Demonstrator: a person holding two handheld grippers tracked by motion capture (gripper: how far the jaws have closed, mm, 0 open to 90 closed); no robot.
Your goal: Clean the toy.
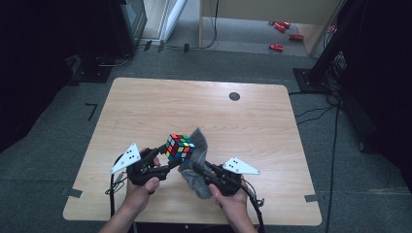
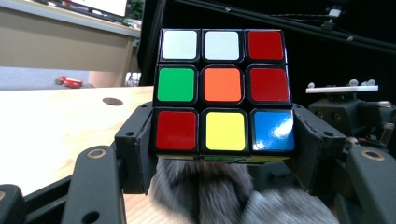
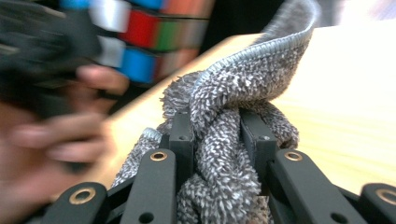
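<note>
Rubik's cube (image 2: pixel 223 91) clamped in my left gripper (image 1: pixel 163 154) fingers, grey cloth (image 3: pixel 233 140) pinched in my right gripper (image 1: pixel 197 167): wipe lightly, cube steady.

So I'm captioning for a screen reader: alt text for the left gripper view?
A scrambled puzzle cube is clamped between the left gripper's two black jaws, above a grey fluffy cloth. A light wooden table lies behind.

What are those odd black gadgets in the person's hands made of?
Each set of tongs, left and right, is black with two flat jaws on hinged links with brass-ringed pivots. A grey three-cornered plate with dark dots tops each, and a black cable trails behind. The forearms are bare.
</note>
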